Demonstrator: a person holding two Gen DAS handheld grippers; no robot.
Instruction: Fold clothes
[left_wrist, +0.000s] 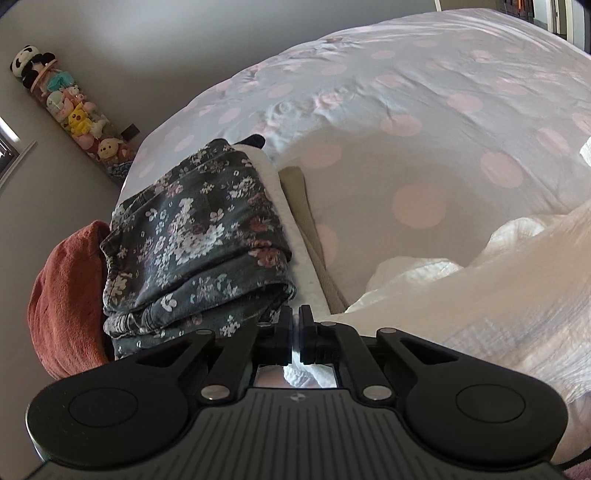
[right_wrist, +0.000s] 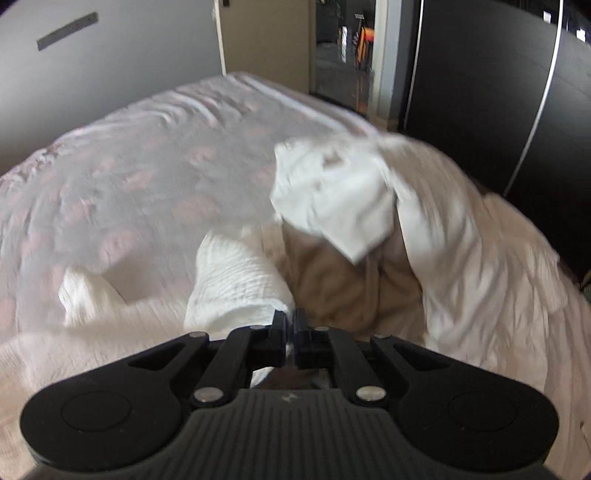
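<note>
I am pinching the white crinkled garment (left_wrist: 461, 295) in both my left gripper (left_wrist: 295, 325) and right gripper (right_wrist: 290, 328), jaws clamped together on fabric, holding it clear of the folded floral stack (left_wrist: 199, 236).

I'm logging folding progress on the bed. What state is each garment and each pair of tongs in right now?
Floral garment: folded, top of a stack.
Rust-red garment: bunched beside the stack.
White crinkled garment: unfolded, lifted.
Tan garment: rumpled in the pile.
Left tongs: shut on white crinkled garment.
Right tongs: shut on white crinkled garment.
Bedspread: spread, wrinkled.
</note>
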